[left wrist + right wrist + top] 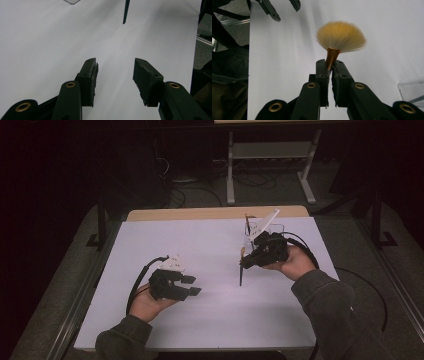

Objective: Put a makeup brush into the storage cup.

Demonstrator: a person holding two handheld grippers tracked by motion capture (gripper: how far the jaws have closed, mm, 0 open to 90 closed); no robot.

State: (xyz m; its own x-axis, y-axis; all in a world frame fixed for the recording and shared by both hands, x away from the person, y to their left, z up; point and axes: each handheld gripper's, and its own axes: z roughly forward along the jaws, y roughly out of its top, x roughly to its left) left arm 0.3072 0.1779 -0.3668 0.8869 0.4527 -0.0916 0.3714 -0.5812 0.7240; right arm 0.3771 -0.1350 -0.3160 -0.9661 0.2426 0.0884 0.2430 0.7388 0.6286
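A fan brush with pale orange bristles and a gold ferrule is pinched at the ferrule by my right gripper, which is shut on it. In the high view the right gripper hovers right of the table's middle, and the brush's dark handle hangs down toward the white sheet. My left gripper sits lower left, pointing right, with its jaws open and nothing between them. The left gripper view has the left gripper over bare white sheet, with the handle tip far ahead.
A clear plastic holder stands behind the right hand with another brush upright by it. The white sheet covers the wooden table. Dark floor, cables and a metal stand lie beyond the far edge.
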